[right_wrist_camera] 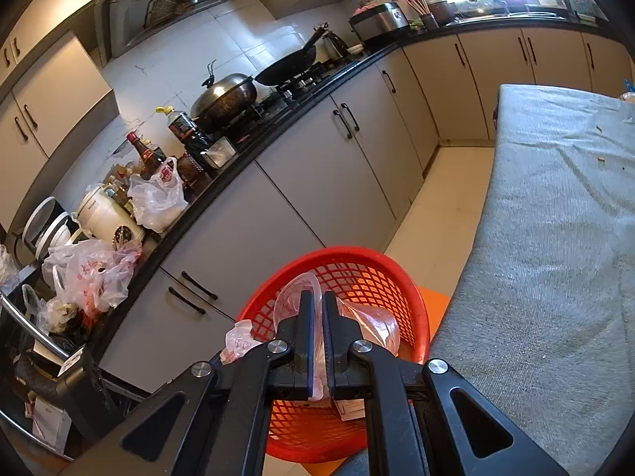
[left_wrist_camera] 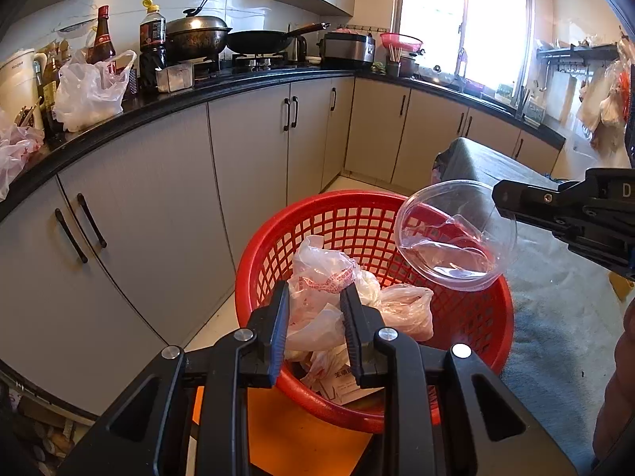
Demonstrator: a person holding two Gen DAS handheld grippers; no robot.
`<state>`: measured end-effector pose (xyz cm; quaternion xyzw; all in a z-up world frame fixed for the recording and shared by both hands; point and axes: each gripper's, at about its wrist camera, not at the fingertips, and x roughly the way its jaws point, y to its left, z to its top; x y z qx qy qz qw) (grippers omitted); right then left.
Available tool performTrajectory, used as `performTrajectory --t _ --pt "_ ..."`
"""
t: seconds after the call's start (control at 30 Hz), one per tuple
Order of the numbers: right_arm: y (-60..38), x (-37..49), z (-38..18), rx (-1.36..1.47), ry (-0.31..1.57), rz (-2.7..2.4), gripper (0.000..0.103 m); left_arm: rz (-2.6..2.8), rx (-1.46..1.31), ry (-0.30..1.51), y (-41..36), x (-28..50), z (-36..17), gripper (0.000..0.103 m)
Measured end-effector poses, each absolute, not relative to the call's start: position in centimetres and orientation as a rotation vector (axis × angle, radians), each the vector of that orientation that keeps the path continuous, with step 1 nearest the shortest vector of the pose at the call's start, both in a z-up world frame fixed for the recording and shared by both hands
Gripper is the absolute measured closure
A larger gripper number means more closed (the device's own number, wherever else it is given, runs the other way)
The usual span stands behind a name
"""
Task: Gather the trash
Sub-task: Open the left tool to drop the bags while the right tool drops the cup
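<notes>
Grey cabinets (left_wrist_camera: 254,146) with black handles run under a black countertop (left_wrist_camera: 166,97) that turns the corner toward a bright window (left_wrist_camera: 464,16). The wall (right_wrist_camera: 170,63) behind the stove is white tile, with a range hood (right_wrist_camera: 166,4) above. The floor (right_wrist_camera: 436,214) is pale tile. A grey cloth covers the table (right_wrist_camera: 555,238).

Black countertop (left_wrist_camera: 222,87) carrying plastic bags (left_wrist_camera: 89,89), bottles (left_wrist_camera: 152,45), lidded pot (left_wrist_camera: 196,35), wok (left_wrist_camera: 262,41)
</notes>
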<state>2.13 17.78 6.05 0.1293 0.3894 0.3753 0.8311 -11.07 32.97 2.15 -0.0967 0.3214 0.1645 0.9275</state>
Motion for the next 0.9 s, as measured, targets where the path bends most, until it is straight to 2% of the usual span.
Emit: performTrajectory --t 0.27,0.5,0.6,0.77,0.9 --pt "17.65 2.59 5.35 0.278 0.841 0.798 0.097 0.343 -0.208 0.659 33.24 -11.01 1.94 0.076" --pt "17.53 2.63 5.22 0.274 0.843 0.813 0.097 0.34 -0.201 0.66 32.97 -10.88 1.86 0.068" --pt "17.33 2.69 5.23 0.277 0.844 0.821 0.097 0.343 -0.2 0.656 32.99 -10.84 1.87 0.061" --pt "17.16 2.69 5.15 0.283 0.847 0.828 0.091 0.345 -0.199 0.654 33.01 -10.84 1.98 0.058" --pt "16.85 2.59 5.44 0.29 0.84 0.822 0.091 0.346 -0.212 0.648 33.16 -11.11 2.36 0.057"
